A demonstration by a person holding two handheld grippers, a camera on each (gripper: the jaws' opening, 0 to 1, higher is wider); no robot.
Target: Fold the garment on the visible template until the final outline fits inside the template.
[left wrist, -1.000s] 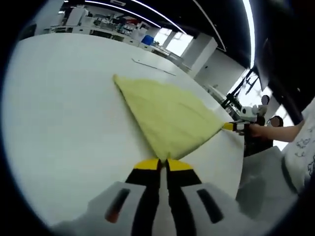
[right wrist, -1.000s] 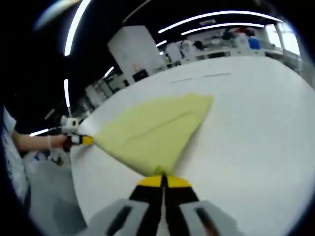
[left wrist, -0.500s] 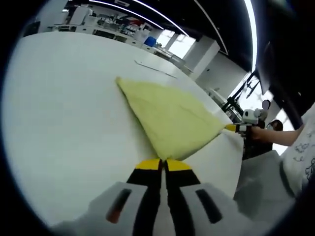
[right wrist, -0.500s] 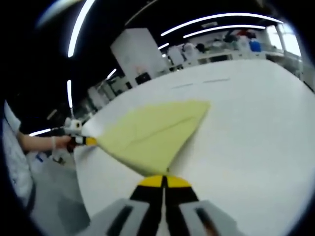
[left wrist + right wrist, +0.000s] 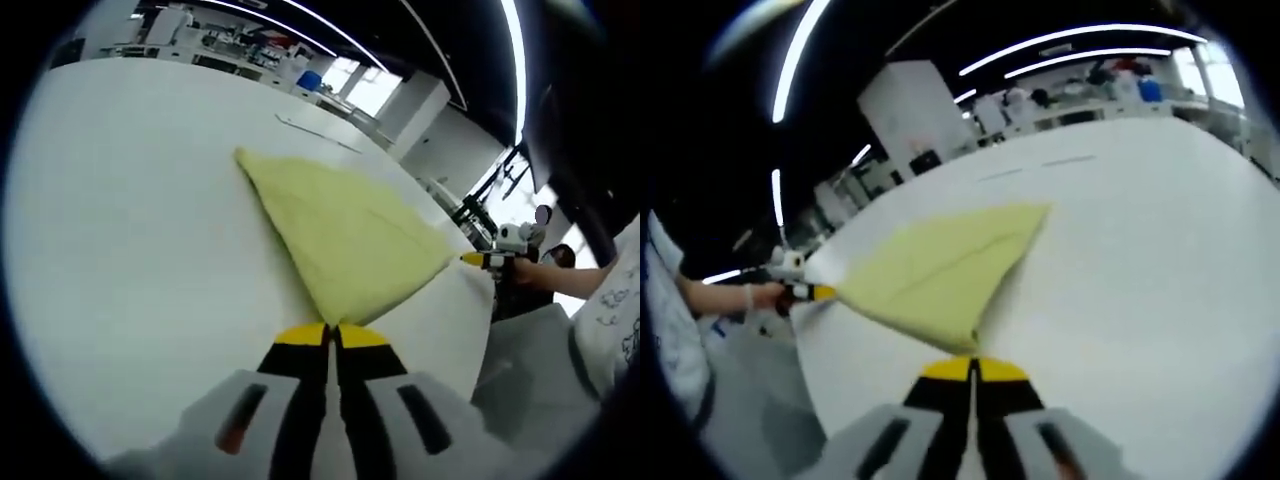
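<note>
Little has shifted: both grippers (image 5: 331,335) (image 5: 971,368) keep jaws clamped on neighbouring corners of the yellow garment (image 5: 340,235), which stretches up-frame across the white desk (image 5: 130,230).

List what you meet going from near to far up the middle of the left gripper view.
left gripper, shut on a corner of the yellow garment → yellow garment spread on the white table → thin template lines on the table → lab benches at the back.
</note>
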